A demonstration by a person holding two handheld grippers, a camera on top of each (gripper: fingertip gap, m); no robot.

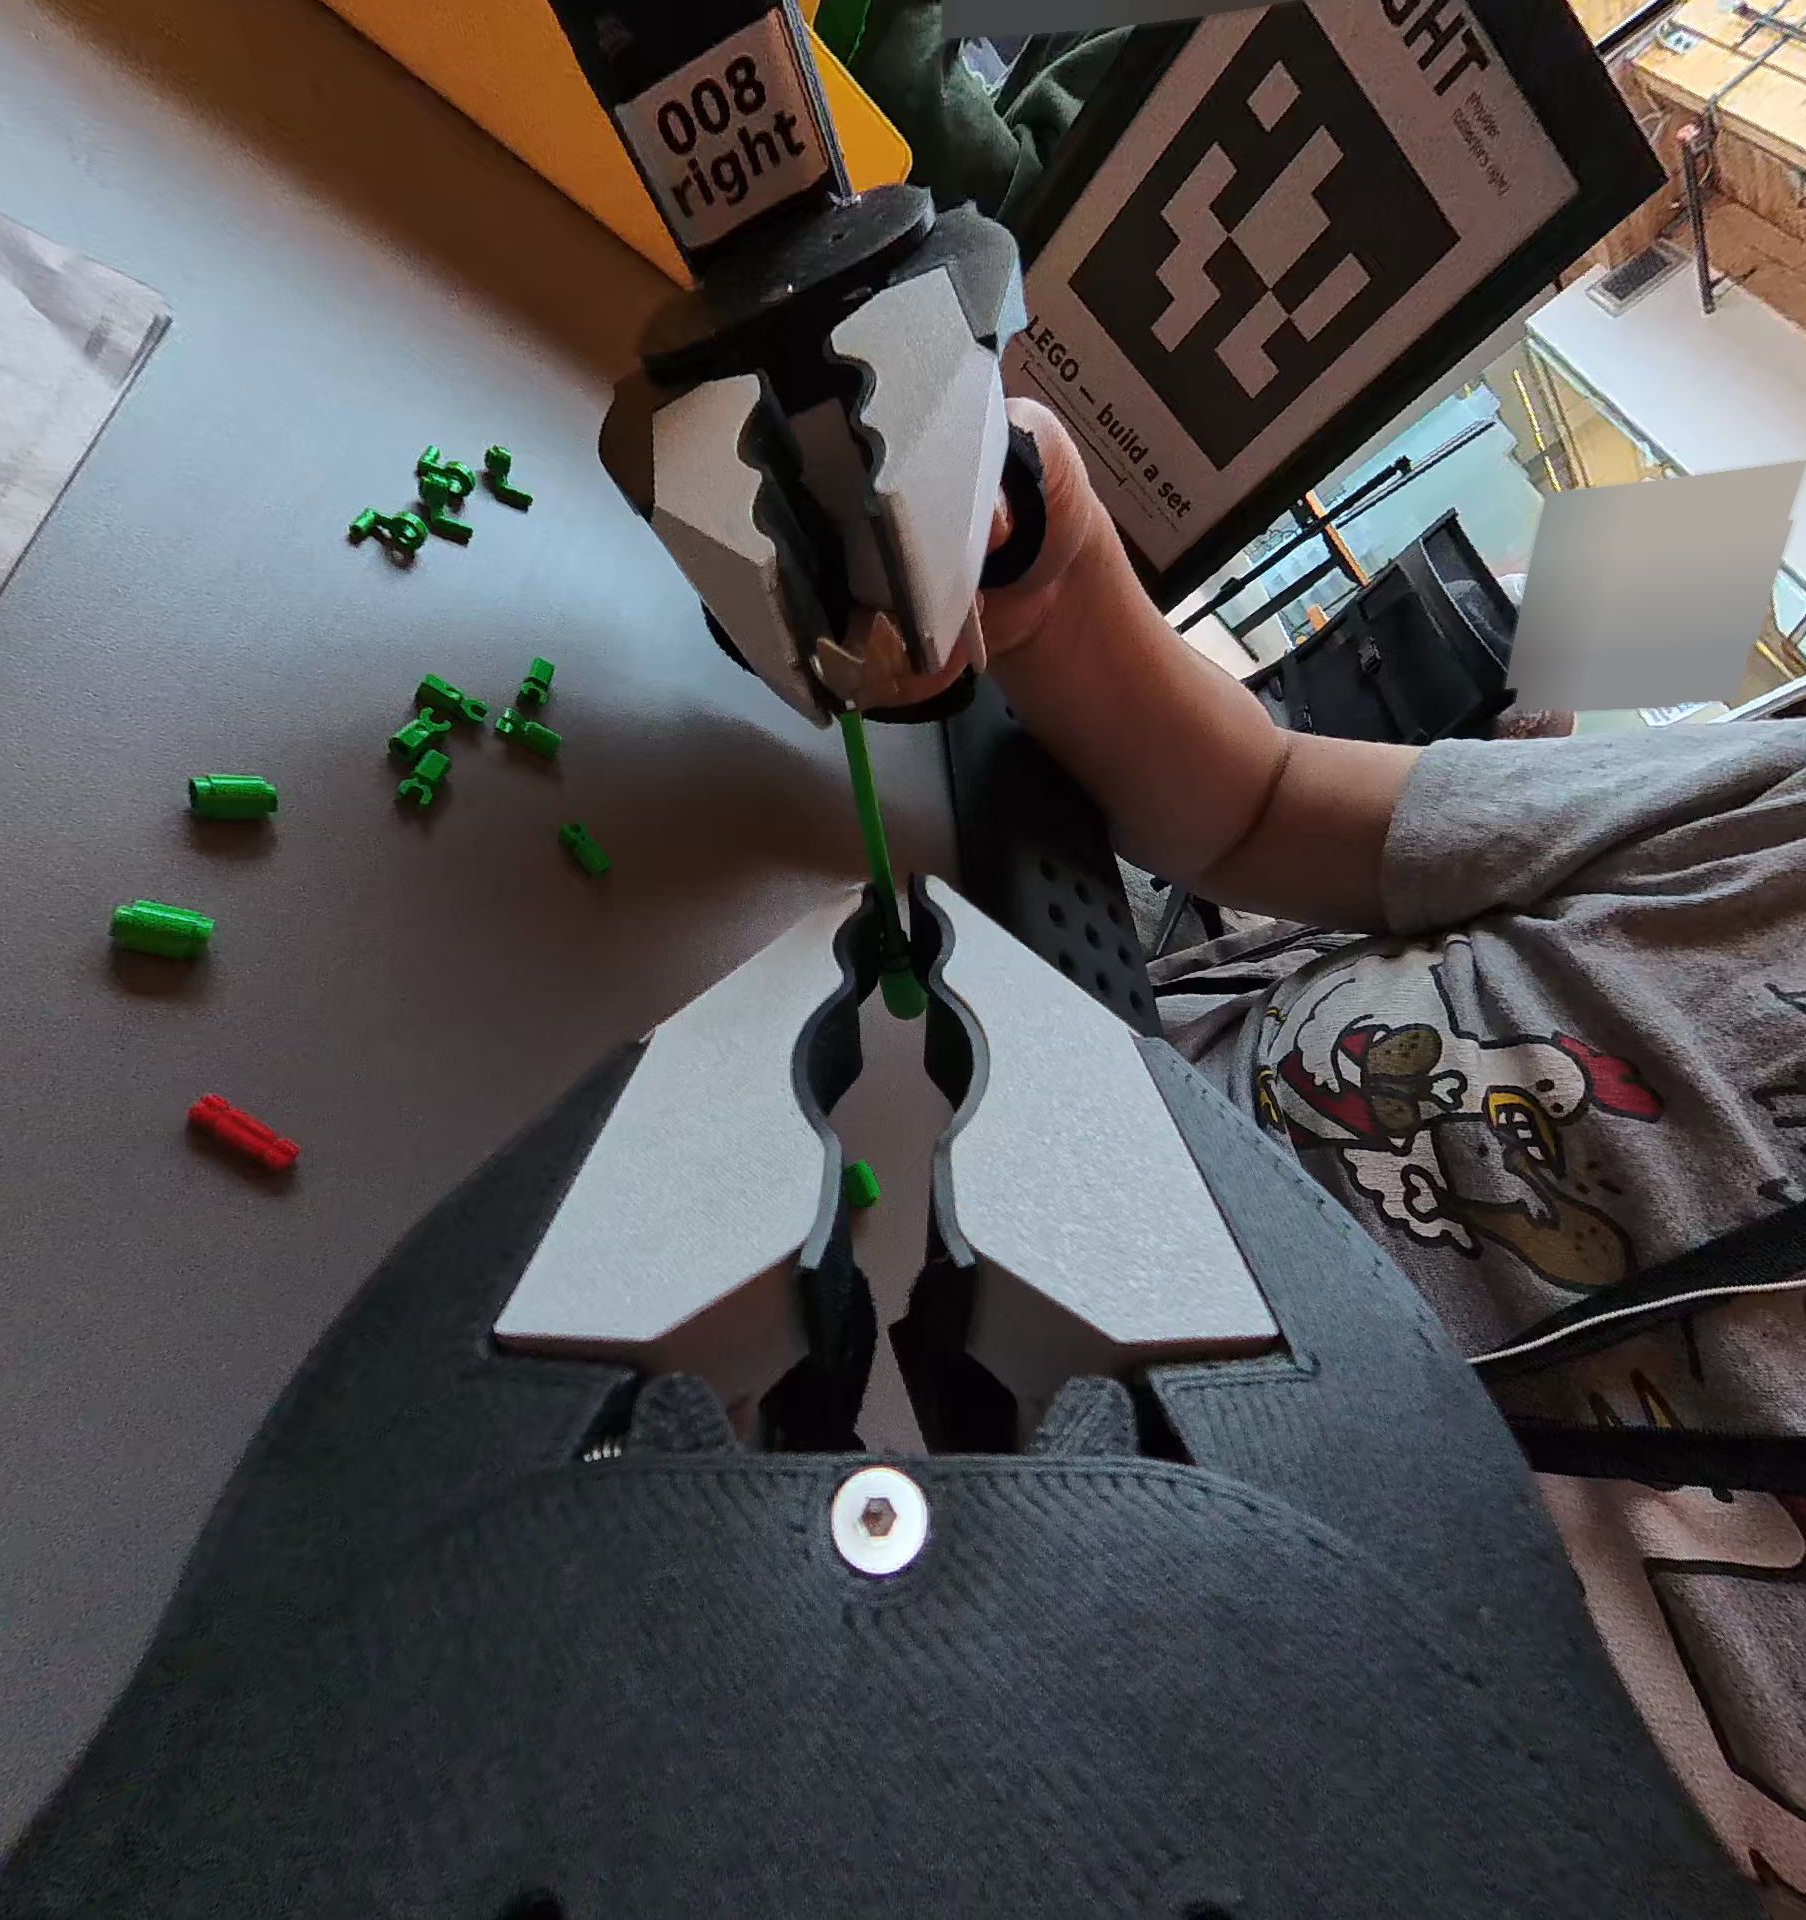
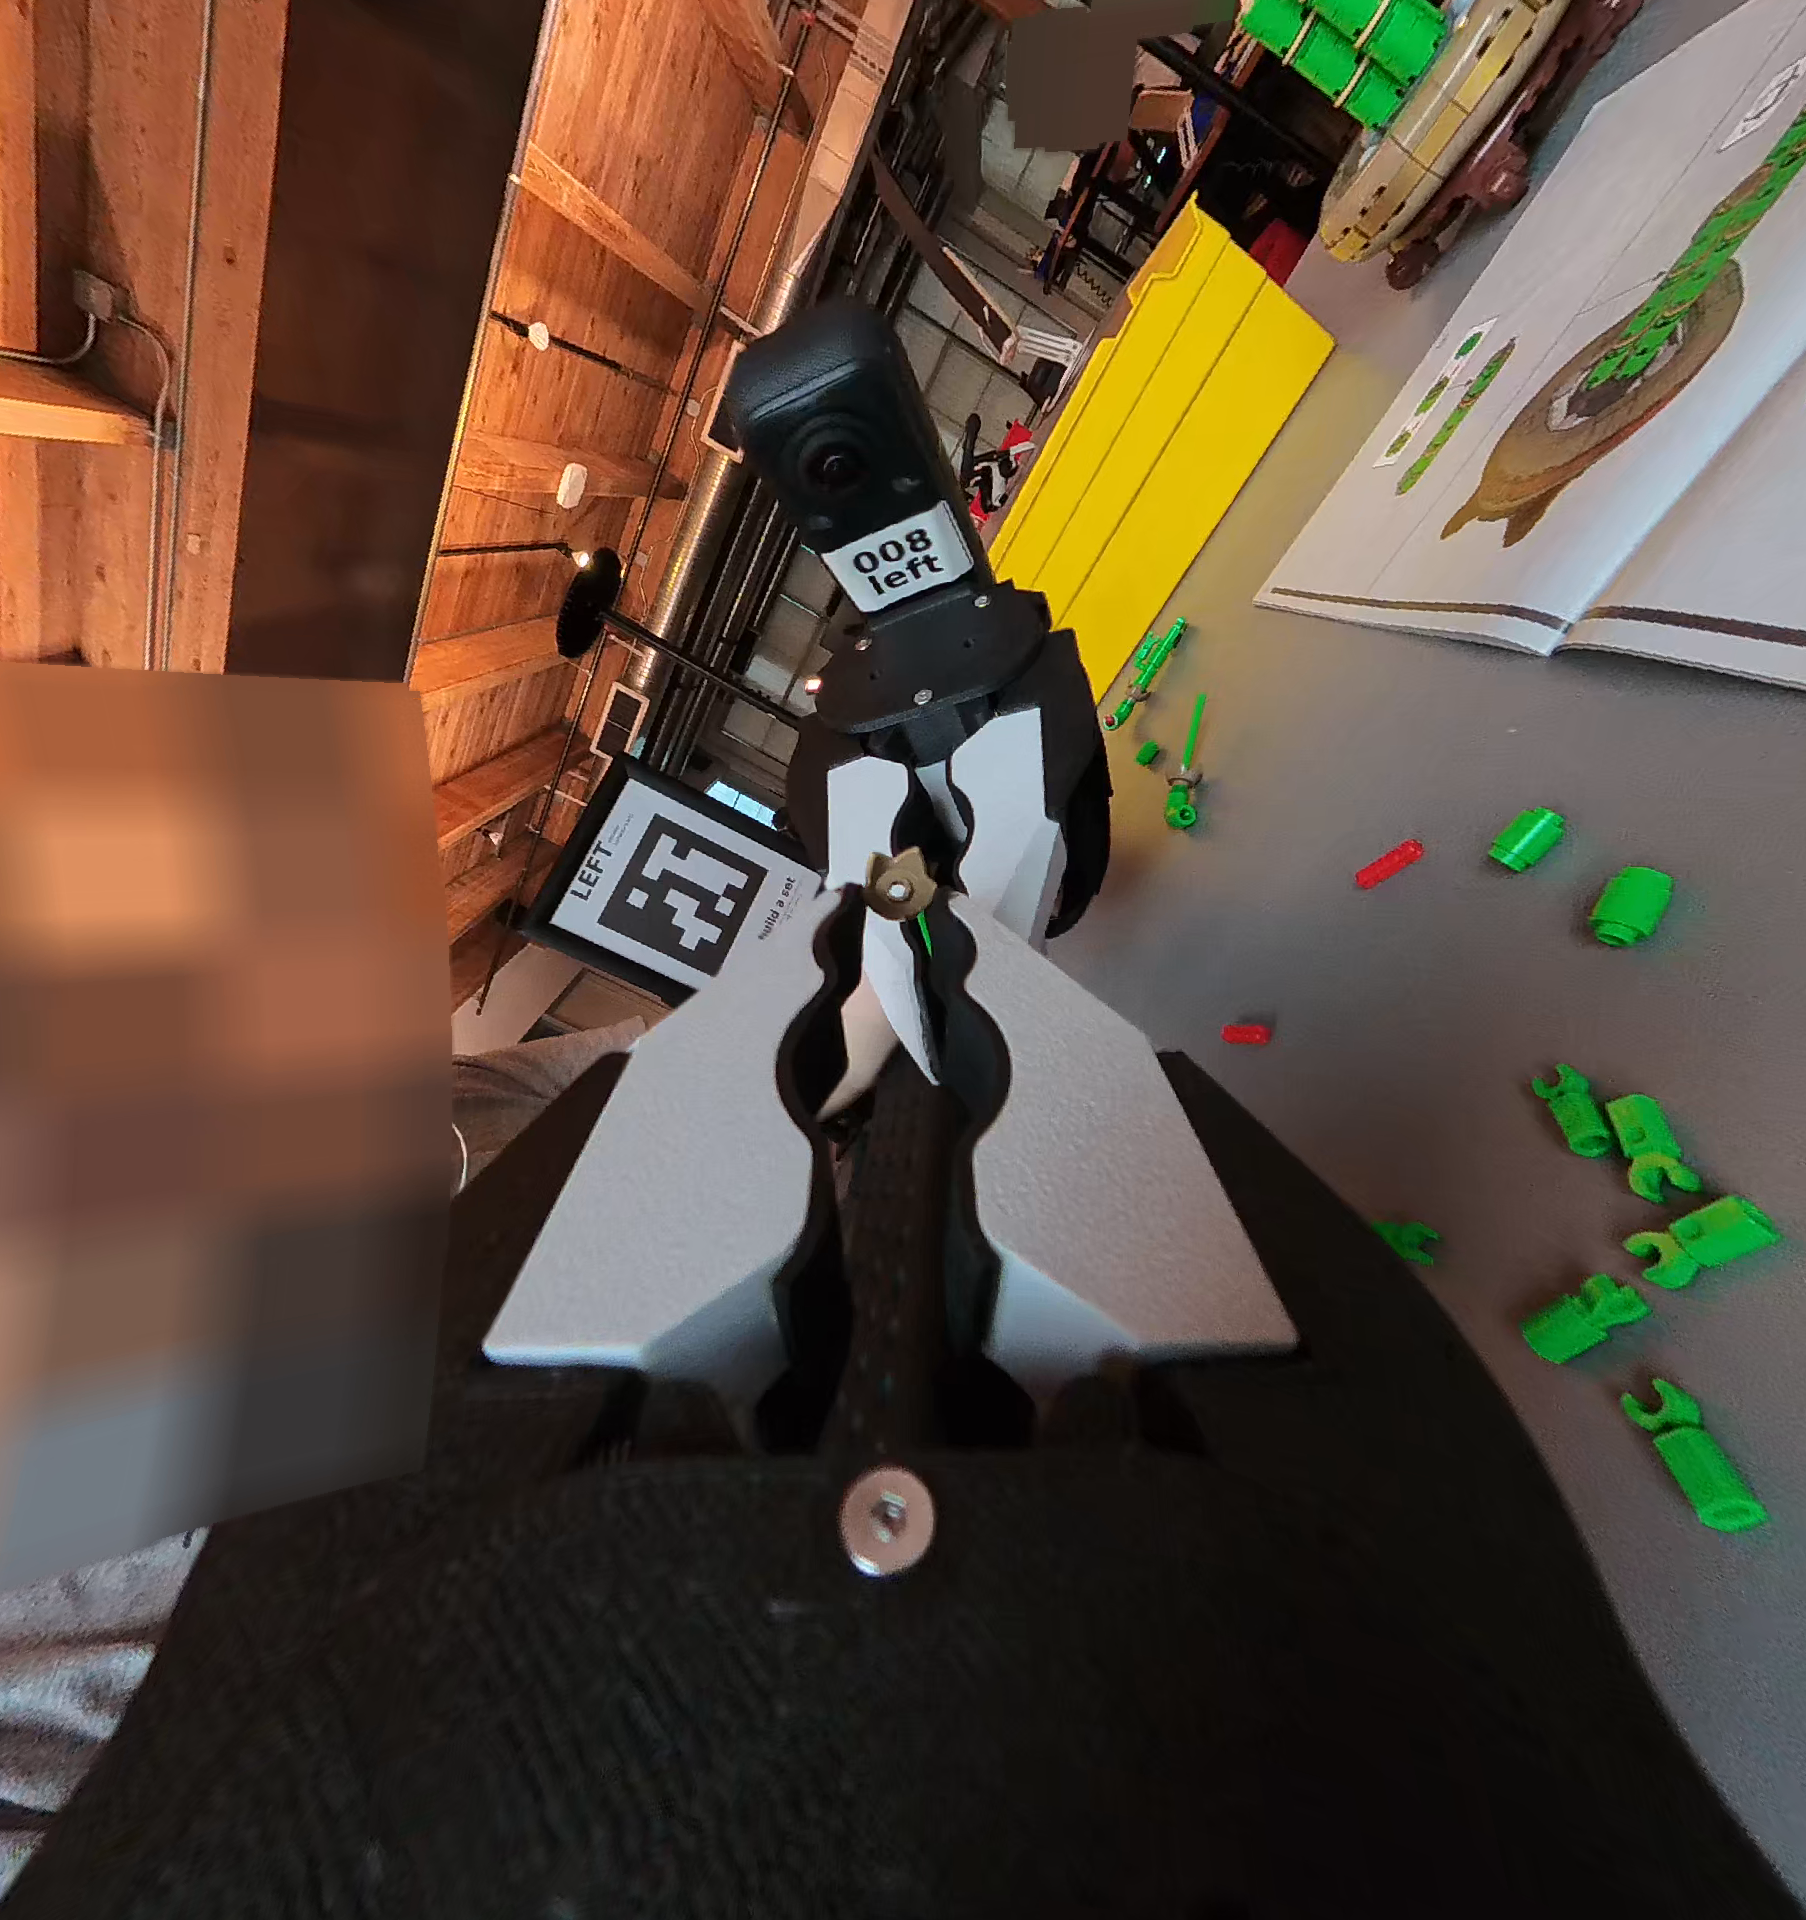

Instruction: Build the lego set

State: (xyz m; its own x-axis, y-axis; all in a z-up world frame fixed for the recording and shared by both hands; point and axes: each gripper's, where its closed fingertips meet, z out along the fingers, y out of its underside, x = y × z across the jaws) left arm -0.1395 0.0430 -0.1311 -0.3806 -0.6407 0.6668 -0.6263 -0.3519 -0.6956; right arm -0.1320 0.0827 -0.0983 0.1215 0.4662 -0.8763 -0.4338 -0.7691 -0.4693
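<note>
Left wrist view gives me the grey desk (image 1: 379, 260) as my landmark; above its near edge my left gripper (image 1: 891, 914) has its jaws clamped on the bulbed end of a thin green rod (image 1: 868, 800). My right gripper (image 1: 852, 665) meets it from the far side, jaws pinched on a small tan piece (image 1: 863, 649) at the rod's other end. Loose green pieces (image 1: 463, 717) and a red pin (image 1: 242, 1132) lie scattered on the desk.

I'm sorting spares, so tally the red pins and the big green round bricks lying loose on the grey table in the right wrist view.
Red ridged plastic pins: 2
Big green round plastic bricks: 2
Total: 4
</note>
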